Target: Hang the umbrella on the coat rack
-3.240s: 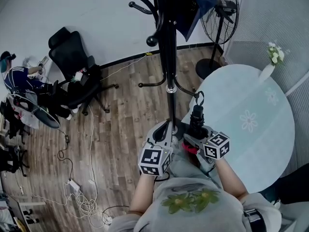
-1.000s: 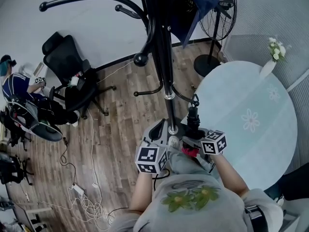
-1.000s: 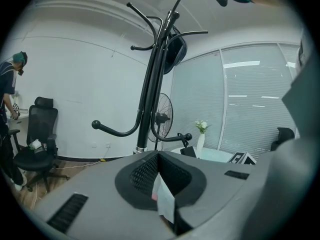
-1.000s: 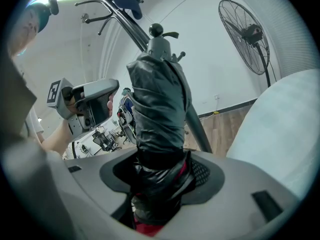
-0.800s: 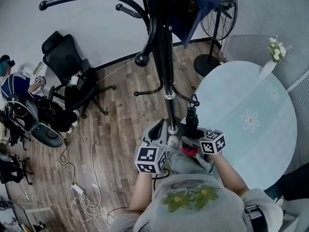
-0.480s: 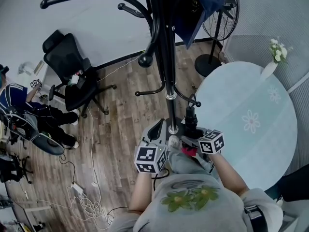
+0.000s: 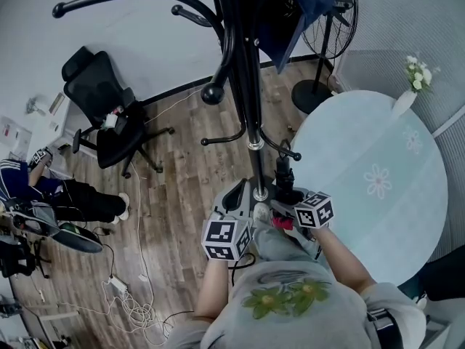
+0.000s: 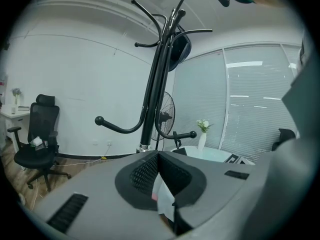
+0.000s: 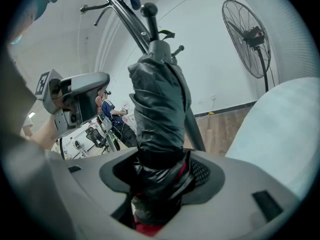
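The black coat rack (image 7: pixel 251 86) rises right in front of me, with curved lower hooks (image 7: pixel 289 150) ending in balls. My right gripper (image 7: pixel 285 196) is shut on a folded black umbrella (image 7: pixel 282 180), which points upward beside the pole, just below the lower right hook. In the right gripper view the umbrella (image 9: pixel 159 104) fills the jaws of my right gripper (image 9: pixel 161 166), and its knobbed handle (image 9: pixel 150 14) with a strap reaches up along the rack pole (image 9: pixel 192 126). My left gripper (image 7: pixel 243 193) sits left of the pole, shut and empty. In its own view the left gripper (image 8: pixel 157 156) faces the rack (image 8: pixel 152 94).
A round pale table (image 7: pixel 378 187) with a flower vase (image 7: pixel 408 93) stands at the right. Behind it is a pedestal fan (image 7: pixel 327 27). A black office chair (image 7: pixel 109 115), a seated person (image 7: pixel 43 195) and floor cables (image 7: pixel 123 297) lie to the left. A dark garment (image 7: pixel 298 6) hangs on the rack.
The right gripper has edged the umbrella a little left and up, closer to the pole and its lower right hook. The left gripper has stayed put. The person in the background has shifted.
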The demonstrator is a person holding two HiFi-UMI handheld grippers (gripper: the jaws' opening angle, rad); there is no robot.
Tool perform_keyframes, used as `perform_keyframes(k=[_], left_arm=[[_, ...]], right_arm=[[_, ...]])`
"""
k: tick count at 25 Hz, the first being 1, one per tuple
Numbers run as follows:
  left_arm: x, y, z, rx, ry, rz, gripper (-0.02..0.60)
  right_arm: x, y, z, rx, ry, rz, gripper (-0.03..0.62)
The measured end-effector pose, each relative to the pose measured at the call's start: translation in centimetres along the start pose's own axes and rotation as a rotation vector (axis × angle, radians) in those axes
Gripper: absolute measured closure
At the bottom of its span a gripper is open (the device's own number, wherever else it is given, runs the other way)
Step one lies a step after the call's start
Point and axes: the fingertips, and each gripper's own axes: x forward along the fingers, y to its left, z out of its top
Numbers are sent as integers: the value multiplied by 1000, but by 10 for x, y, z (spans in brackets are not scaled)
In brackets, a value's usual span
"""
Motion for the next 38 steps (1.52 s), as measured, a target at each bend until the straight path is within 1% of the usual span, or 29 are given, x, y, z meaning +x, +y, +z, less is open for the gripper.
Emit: perform_keyframes(k=[7,19,25,31,38], left_arm=[[0,-1,-2,0,8,-5,580],[-1,5,-10,-8,30,0,580],[0,10,-14,-9,42,5,580],[2,13,-15,-5,53,5,580],[5,17,-15,5,65,-2,580]], right_arm=[[9,-8,1,-4,-1,-32,347],[29,-27,-4,-27,32,-88,345],[39,-39,-5,-58,36,-127,342],[50,-48,-4,-64,39,-155,341],[64,-60,-7,-112,72,-193,336]])
